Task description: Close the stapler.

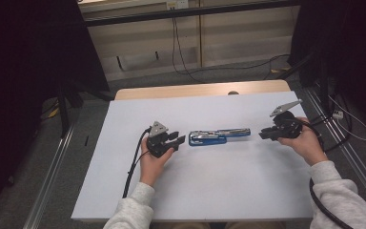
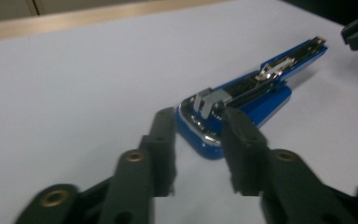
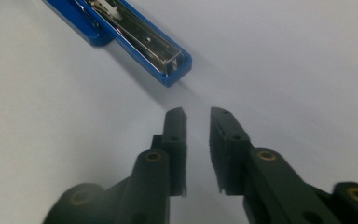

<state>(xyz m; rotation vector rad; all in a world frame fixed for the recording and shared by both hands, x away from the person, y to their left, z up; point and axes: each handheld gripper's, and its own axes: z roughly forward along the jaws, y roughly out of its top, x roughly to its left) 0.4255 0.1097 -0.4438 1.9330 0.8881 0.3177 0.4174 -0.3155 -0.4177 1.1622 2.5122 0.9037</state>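
I see a white-topped table (image 1: 124, 191) with a bare wooden strip along its far edge, carrying one blue stapler (image 1: 218, 137) lying opened out flat near the middle, metal staple channel facing up.

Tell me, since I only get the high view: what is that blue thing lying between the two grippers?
Observer: A blue stapler, swung open. The left gripper view shows the shiny metal staple channel along its upper arm.
Operator: Is it gripped at its left end?
Observer: Its rounded end sits between the fingertips of the left gripper. I cannot tell whether the pads press on it.
Operator: And at the other end?
Observer: In the right gripper view, the right gripper has only a narrow gap between its jaws, with nothing in it. The stapler's tip lies just ahead, untouched.
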